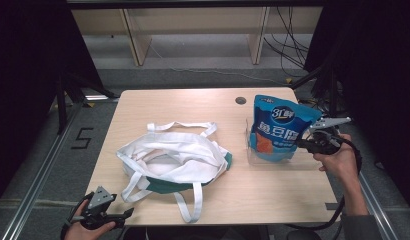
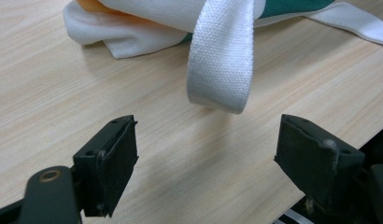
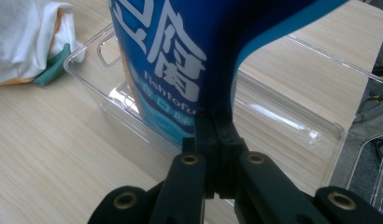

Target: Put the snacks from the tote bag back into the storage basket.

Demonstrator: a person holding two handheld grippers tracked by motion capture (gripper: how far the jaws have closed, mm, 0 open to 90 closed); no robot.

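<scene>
My left hand-held gripper (image 1: 127, 212) hangs open at the table's (image 1: 273, 192) near edge, facing a strap of the white tote bag (image 1: 173, 160). Farther off, my right hand-held gripper (image 3: 216, 140) pinches the blue snack pouch (image 1: 277, 127), standing in the clear tray (image 3: 292, 126).

A blue snack pouch (image 1: 276, 129) with white lettering and an orange patch stands upright at right of centre in the high view, its base inside a clear tray (image 1: 280, 162). A white tote (image 1: 173, 157) with green trim lies crumpled and open at centre frame, its straps splayed toward the bottom edge.
</scene>
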